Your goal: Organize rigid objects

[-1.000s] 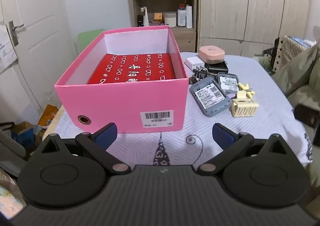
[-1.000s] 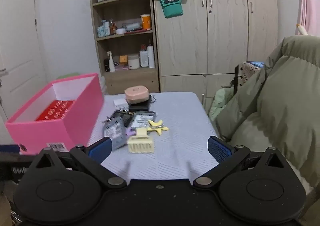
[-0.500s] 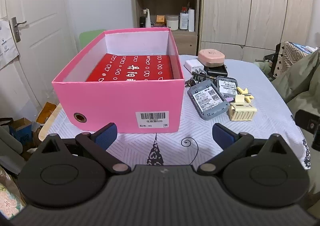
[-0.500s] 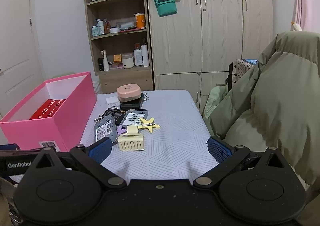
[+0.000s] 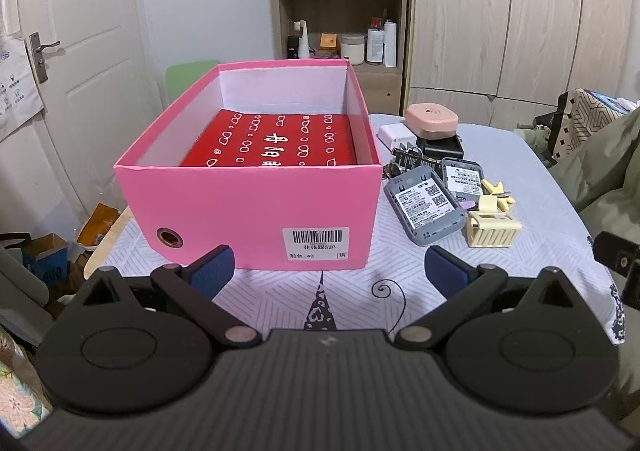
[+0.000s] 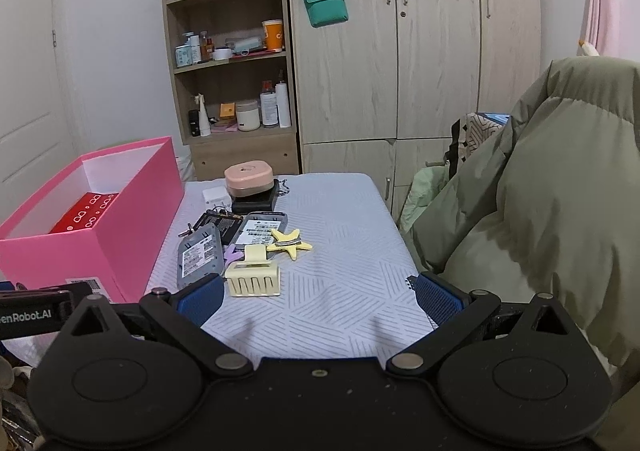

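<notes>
A pink open box (image 5: 256, 207) (image 6: 132, 235) stands on the table with a red patterned box (image 5: 276, 145) inside. To its right lie two grey devices (image 5: 424, 201) (image 6: 200, 255), a yellow hair claw (image 5: 494, 231) (image 6: 253, 277), a yellow star clip (image 6: 289, 242), a pink case (image 5: 431, 120) (image 6: 248, 178) on a black block, and a white charger (image 5: 392, 133). My left gripper (image 5: 328, 271) is open and empty before the box's front wall. My right gripper (image 6: 318, 297) is open and empty near the hair claw.
The table has a pale patterned cloth (image 6: 340, 291). A green padded coat (image 6: 540, 211) hangs at the table's right edge. A shelf unit (image 6: 236, 83) and wardrobes (image 6: 400, 71) stand behind. A white door (image 5: 80, 51) and floor clutter are to the left.
Both grippers have drawn back and risen slightly, so the box and the small objects sit a little farther off. Neither has taken hold of anything.
</notes>
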